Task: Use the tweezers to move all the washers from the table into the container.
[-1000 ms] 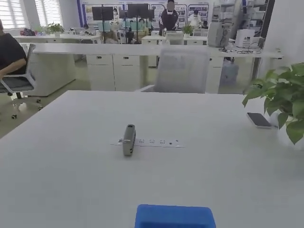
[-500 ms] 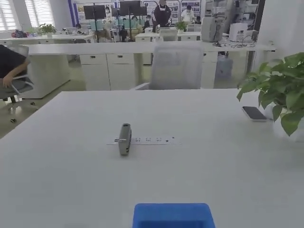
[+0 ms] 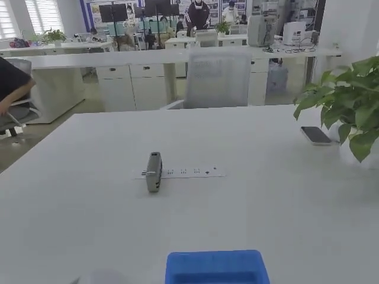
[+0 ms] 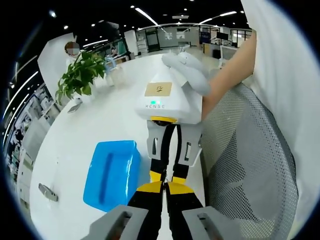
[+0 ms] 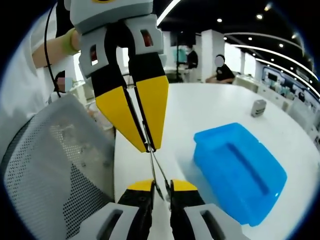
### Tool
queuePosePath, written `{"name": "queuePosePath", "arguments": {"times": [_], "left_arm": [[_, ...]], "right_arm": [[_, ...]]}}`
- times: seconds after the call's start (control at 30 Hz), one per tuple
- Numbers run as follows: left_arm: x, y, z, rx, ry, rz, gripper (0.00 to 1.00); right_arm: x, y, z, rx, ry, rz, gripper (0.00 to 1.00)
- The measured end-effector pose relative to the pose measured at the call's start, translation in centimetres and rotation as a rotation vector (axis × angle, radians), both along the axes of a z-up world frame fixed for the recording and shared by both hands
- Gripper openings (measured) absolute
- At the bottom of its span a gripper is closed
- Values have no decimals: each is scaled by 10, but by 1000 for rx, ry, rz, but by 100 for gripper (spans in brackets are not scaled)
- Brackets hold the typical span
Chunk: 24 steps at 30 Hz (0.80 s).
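- The left gripper [image 4: 164, 186] and right gripper [image 5: 161, 189] meet tip to tip, both clenched on the thin silver metal tweezers [image 5: 156, 167], whose length runs jaw to jaw.
- We see the blue rectangular plastic container [image 3: 216, 258] just beside them, near the white table's [image 3: 266, 201] edge.
- Open tabletop lies beyond it.

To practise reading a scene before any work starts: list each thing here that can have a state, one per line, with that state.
Silver metal tweezers: gripped by both grippers, lifted off the white table.
Left gripper: tongs shut on the tweezers.
Right gripper: tongs shut on the tweezers.
Blue plastic container: resting on the table, apart from both grippers.
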<state>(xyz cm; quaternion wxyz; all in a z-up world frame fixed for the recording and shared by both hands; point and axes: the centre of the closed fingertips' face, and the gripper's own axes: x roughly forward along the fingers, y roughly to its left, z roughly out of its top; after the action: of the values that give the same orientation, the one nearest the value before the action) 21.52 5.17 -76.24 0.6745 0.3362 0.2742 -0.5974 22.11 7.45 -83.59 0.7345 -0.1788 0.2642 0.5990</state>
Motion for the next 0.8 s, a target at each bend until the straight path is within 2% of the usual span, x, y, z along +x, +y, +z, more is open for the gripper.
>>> {"name": "queuePosePath", "arguments": {"times": [0.23,0.27,0.3,0.33,0.4,0.6,0.7,0.8], "left_arm": [[4,-3,4,6,12,-17,0],[4,-2,0,11,28,-17,0],[4,-1,-4,25,37,-18,0],[4,-1,-4,24,33,-23,0],[3,-1,-3,26,48,-26,0],[2,-5,-4,34,93,-64,0],[0,-8,-6,39,110,-82,0],[1,-10,-8,33,109,-73,0]], "right_arm": [[2,-1,2,13,20,-14,10],[2,-2,0,7,31,-13,10],[-1,-2,-4,5,63,-10,10],[-1,-1,-4,9,71,-12,11],[-3,-1,-3,3,83,-9,15],[1,1,11,27,70,-19,22],[1,1,17,33,63,-16,18],[5,-5,14,-34,10,-2,11]]}}
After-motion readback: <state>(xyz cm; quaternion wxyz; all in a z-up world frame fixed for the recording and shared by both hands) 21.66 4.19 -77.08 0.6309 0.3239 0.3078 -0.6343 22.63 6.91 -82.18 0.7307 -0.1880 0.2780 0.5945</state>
